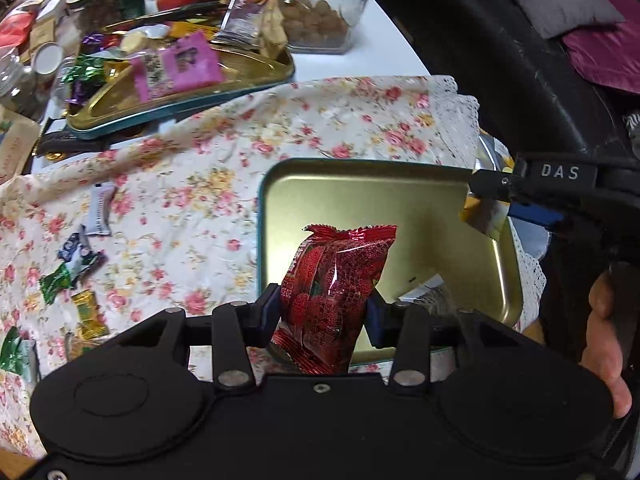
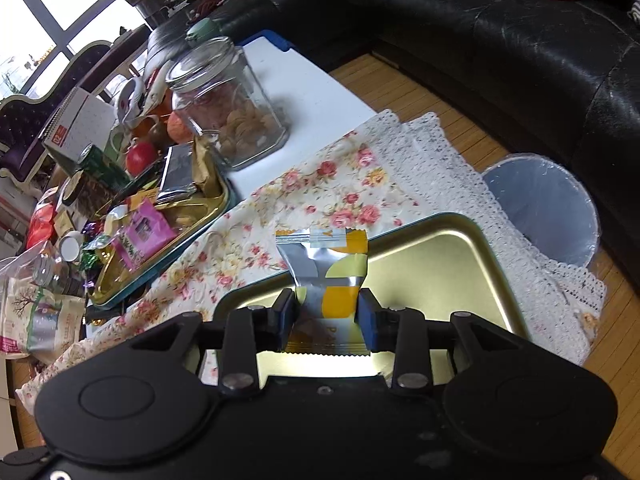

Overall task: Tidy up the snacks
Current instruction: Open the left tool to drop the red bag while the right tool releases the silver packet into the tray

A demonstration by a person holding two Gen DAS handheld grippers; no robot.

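Snacks are in both of your tools: your left tool [image 1: 320, 312] is clamped on a red packet [image 1: 334, 292] and your right tool [image 2: 326, 314] on a silver-and-yellow packet [image 2: 326, 276], both held above the gold tin tray [image 1: 360, 188] on the floral cloth [image 1: 192, 184]. More wrapped sweets [image 1: 76, 264] lie loose on the cloth, and a second tray [image 2: 200, 216] farther back is piled with packets, beside a glass jar [image 2: 228, 100].
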